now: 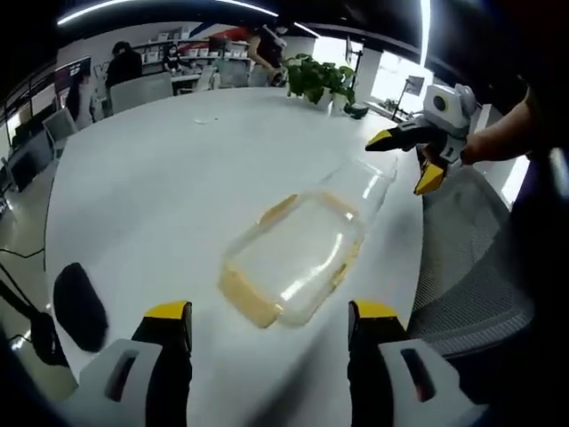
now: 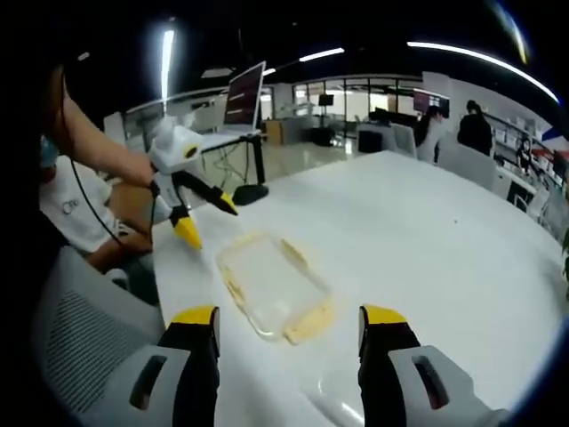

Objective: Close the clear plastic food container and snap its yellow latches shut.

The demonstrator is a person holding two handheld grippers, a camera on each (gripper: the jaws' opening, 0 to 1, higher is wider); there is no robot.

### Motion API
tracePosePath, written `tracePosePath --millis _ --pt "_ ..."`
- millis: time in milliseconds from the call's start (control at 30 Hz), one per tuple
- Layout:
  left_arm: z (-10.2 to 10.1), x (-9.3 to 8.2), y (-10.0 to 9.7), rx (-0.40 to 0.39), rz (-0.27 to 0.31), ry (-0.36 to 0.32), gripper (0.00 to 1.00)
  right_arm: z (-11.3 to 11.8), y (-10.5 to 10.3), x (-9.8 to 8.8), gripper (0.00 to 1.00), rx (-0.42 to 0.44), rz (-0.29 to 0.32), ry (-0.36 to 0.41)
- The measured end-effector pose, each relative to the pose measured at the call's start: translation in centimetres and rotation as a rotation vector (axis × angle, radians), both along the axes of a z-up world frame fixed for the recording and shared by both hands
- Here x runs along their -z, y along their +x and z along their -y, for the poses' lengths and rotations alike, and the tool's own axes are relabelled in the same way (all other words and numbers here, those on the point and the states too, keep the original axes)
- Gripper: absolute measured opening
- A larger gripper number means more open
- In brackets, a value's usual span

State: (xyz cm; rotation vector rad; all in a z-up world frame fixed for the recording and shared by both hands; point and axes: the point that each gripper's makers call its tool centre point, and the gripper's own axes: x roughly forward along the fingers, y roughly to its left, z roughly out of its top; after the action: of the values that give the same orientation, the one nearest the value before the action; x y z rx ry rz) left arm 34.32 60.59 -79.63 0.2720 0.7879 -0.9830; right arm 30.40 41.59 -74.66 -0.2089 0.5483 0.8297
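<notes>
The clear plastic container with yellow latches lies on the white table, just beyond my left gripper, whose jaws stand open and empty. A clear piece, seemingly the lid, extends from the container's far end. Above that end hovers my right gripper, open, held by a hand. In the right gripper view, the container lies ahead of my open right gripper. My left gripper hangs open over the container's far left corner. Neither gripper touches the container.
A potted plant stands at the table's far edge, with chairs and people behind it. A black object sits near my left jaw. Grey mesh chairs flank the table edge. A monitor on a stand is behind.
</notes>
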Motion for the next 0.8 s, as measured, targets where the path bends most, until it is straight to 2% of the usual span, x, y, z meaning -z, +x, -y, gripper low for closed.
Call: tracePosePath --millis 200,300,433,800 --pt "0.0 0.8 -0.3 0.066 -0.006 0.034 0.71 -0.3 0.3 0.4 0.63 -0.012 -0.004 -0.006" --pt "0.0 1.1 -0.3 0.081 -0.018 0.043 0.70 -0.5 0.2 0.7 0.63 -0.046 0.010 -0.047" --pt "0.1 1.2 -0.1 0.120 -0.006 0.063 0.70 -0.8 0.3 1.0 0.63 -0.063 0.010 -0.056" --pt "-0.2 1.7 0.9 0.171 -0.004 0.091 0.70 -1.0 0.9 1.6 0.63 -0.072 0.000 -0.068"
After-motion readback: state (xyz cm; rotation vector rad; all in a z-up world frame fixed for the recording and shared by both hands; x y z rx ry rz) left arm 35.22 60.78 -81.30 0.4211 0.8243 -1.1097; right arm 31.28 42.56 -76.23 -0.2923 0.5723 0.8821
